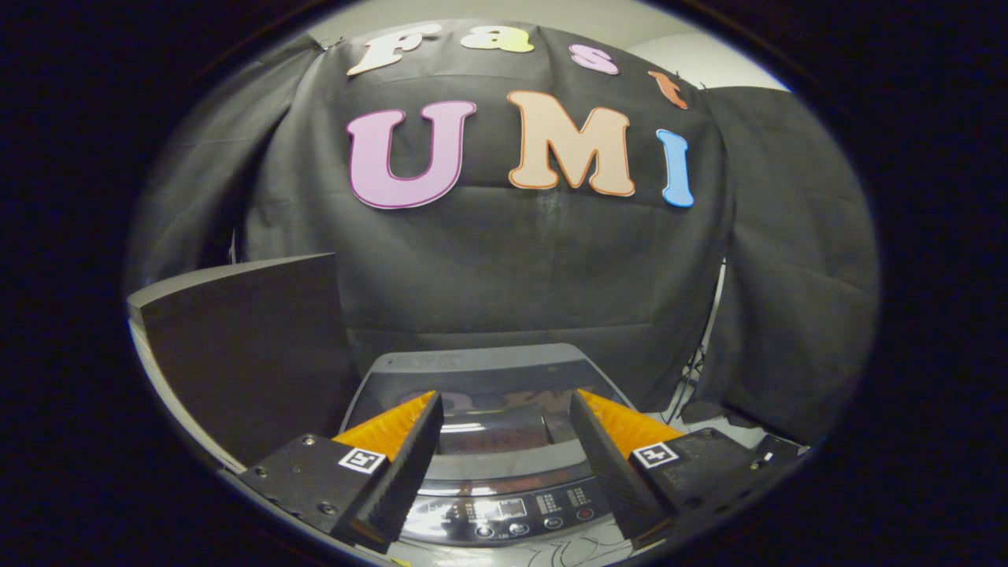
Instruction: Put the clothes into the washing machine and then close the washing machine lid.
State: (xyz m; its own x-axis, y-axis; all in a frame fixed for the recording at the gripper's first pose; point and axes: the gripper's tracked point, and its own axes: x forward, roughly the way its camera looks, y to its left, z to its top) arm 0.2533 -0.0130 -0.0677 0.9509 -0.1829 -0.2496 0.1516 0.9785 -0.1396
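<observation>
My jaws (504, 441) hang wide open and empty above the washing machine (492, 394), its lid (488, 405) apparently down, so I should lift that lid before fetching any clothes.

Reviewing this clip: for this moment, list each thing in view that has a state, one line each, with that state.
gripper: open, fingers spread apart, nothing between them, above the machine.
washing machine: top-loader below and ahead of the fingers.
washing machine lid: down, lying flat, closed.
control panel: at the near edge, buttons visible; whether powered on, cannot tell.
dark panel: standing upright beside the machine.
</observation>
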